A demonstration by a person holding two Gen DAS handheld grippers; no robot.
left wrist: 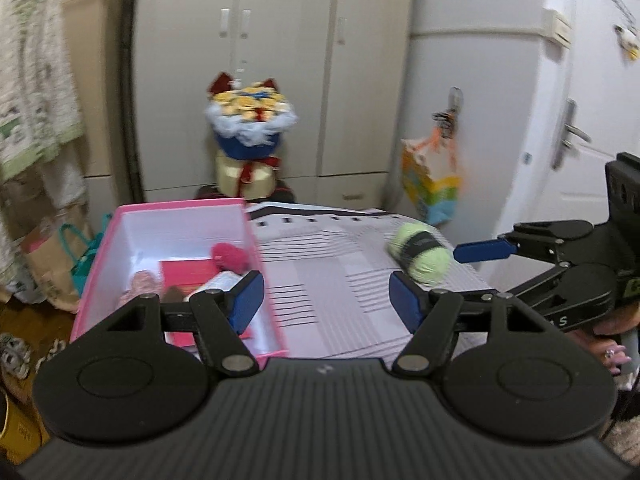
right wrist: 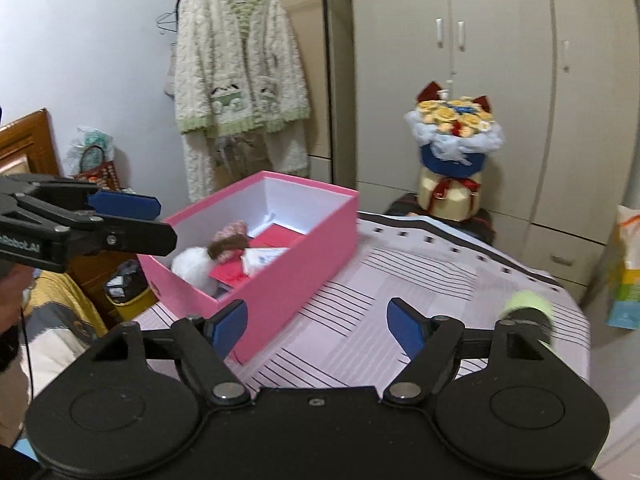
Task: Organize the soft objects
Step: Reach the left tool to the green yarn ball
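The pink box (right wrist: 280,264) holds a white pompom (right wrist: 192,266), red card (right wrist: 236,270) and small plush bits; both grippers (left wrist: 326,300) (right wrist: 316,328) gape, holding nothing.

Fuzzy green yarn ball (left wrist: 422,254), matt pink cardboard box (right wrist: 304,276) (white inside).

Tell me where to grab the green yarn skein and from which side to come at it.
Grip the green yarn skein across its dark paper band, the firm waist between the two puffy ends. It lies on its side on the striped cloth, long axis running diagonally, so come from above with the fingers either side of the band. The right claw, open, looks nearest.
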